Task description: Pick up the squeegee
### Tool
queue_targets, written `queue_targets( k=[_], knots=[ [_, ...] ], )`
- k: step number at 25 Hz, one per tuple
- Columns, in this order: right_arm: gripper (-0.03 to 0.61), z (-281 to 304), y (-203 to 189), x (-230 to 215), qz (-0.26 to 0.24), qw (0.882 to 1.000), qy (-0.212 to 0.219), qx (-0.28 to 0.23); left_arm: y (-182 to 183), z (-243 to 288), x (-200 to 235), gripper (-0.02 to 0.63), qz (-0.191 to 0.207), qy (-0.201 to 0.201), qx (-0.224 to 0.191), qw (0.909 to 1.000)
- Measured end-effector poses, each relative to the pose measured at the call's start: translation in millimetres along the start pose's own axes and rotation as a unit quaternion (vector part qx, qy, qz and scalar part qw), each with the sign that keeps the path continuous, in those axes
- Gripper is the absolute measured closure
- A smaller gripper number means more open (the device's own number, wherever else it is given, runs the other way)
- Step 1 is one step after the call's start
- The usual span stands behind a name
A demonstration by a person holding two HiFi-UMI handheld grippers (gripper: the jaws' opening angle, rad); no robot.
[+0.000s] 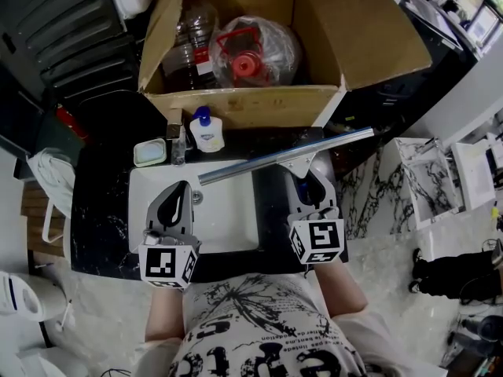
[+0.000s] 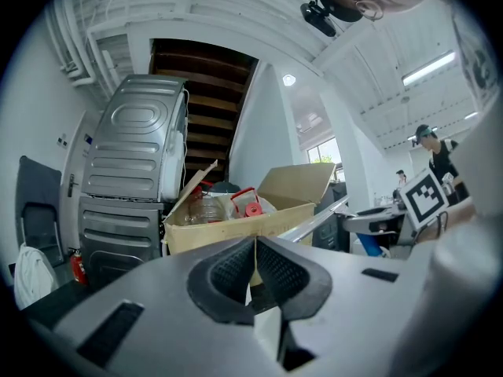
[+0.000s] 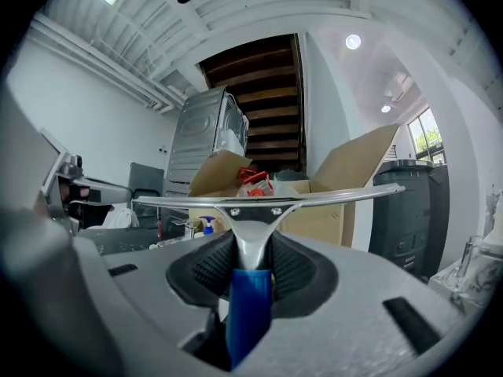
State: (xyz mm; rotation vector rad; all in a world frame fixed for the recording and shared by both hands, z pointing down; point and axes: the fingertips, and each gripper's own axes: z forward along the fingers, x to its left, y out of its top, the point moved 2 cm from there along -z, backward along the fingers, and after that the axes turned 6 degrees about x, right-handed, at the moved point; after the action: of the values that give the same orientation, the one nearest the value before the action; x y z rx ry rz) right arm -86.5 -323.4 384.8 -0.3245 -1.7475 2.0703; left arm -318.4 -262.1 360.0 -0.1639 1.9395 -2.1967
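1. Cardboard walls first: one open box [image 1: 244, 104] stands at the back of the counter with its flaps spread. Its front wall shuts off the far edge of my working room. I count two plastic jugs inside, one of them clear with a red cap [image 1: 253, 53].
2. One black counter [image 1: 102, 226] runs under everything. Its right edge ends just beside my right gripper, with marbled floor [image 1: 369, 203] beyond it.
3. One white sink basin [image 1: 228, 230] is set into the counter, and the open room lies over it, between my two grippers.
4. One squeegee [image 1: 275, 159] sits in my right gripper. Its metal blade slants from over the basin out past the counter's right edge, near the box's front wall but apart from it. In the right gripper view the blade [image 3: 267, 201] runs level.
5. My right gripper [image 3: 251, 258] pinches the squeegee's neck just above the blue handle [image 3: 250, 309], pads pressed on both sides.
6. My left gripper [image 2: 255, 246] points over the basin with its pads pressed together on nothing.
7. Two marker cubes, one per gripper, carry black-and-white square patterns [image 1: 318, 240].
8. One white pump bottle [image 1: 207, 132] stands beside the tap, its label too small to read.
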Motion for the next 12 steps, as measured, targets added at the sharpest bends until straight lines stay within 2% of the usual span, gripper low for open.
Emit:
queue_targets(
  k=[12],
  knots=[
    [0.462,1.8,-2.8,-0.1,0.000,1.000,-0.003,0.011,13.0,4.2,-6.6,0.601,0.002,-0.006,0.000,1.0000]
  ],
)
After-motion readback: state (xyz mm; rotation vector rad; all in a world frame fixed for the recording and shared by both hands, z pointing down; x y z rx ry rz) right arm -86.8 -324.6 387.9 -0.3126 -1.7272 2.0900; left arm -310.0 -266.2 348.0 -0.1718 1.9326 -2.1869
